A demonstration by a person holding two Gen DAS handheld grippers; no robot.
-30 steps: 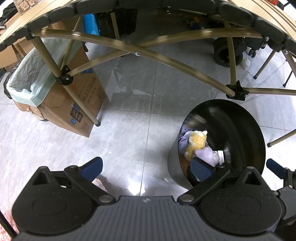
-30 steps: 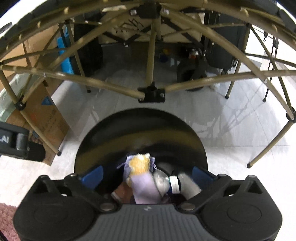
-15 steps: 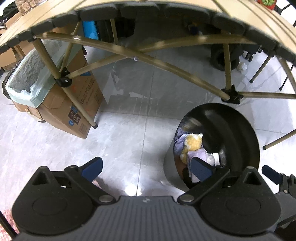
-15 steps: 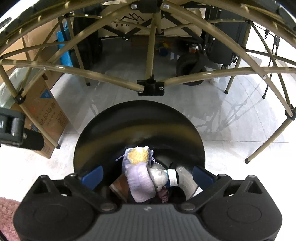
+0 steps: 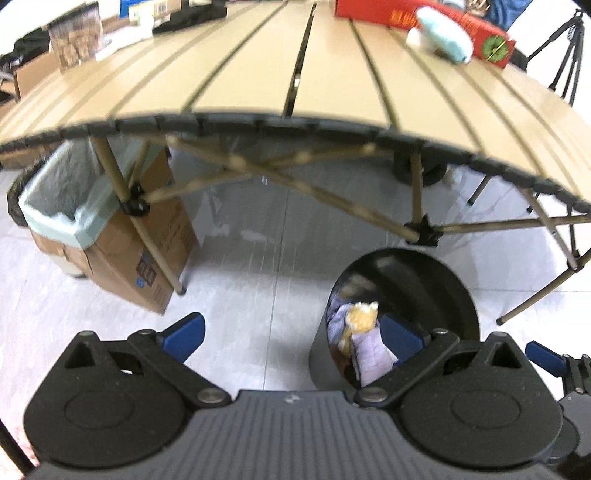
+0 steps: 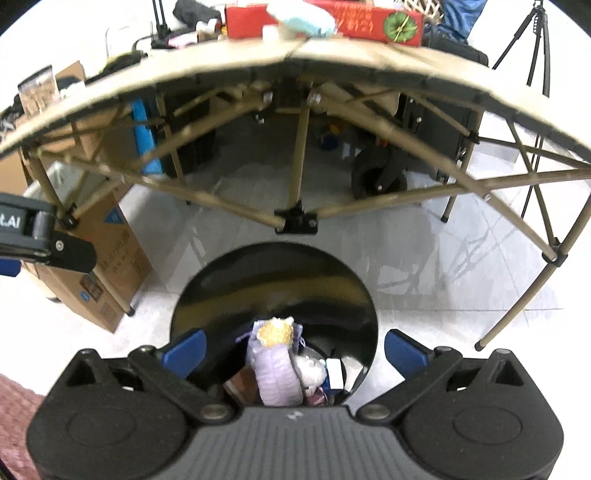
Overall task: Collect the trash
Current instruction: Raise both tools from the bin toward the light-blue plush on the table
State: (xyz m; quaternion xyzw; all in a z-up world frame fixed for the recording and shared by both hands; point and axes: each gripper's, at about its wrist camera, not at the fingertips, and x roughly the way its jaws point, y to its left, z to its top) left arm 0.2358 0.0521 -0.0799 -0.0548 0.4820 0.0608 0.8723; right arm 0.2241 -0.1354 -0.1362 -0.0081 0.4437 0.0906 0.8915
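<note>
Both views have risen since a second ago: the table top, then seen only from below, now shows its slatted surface, and the bin sits lower in each picture. The left tongs point(image 5: 291, 334) are spread wide with nothing between the blue pads, hanging over bare floor just left of the bin point(image 5: 436, 288). The right tongs point(image 6: 293, 347) are likewise spread and empty, directly above the bin's mouth.

Trash already lies in the round black bin on the floor in front of the table's near edge: a pale purple crumpled wrapper point(image 6: 275, 373) with a yellow lump point(image 6: 273, 330) at its top, and some white scraps point(image 6: 312, 371) beside it. Nothing is pinched by either tool, so a drop seems finished and the step in hand looks like the return to the table for more.

On the table point(image 5: 258, 70), toward its far right corner, a pale blue and white object point(image 5: 441, 35) rests against a long red box point(image 5: 461, 26); motion blur leaves it unclear what that object is. At the far left corner stand other boxes and packets. A cardboard box lined with a green bag point(image 5: 92, 221) stands on the floor to the left.

Next, I judge, the tongs need lifting clear above the near edge, then reaching across to the far side with pads kept spread until they straddle a piece.
</note>
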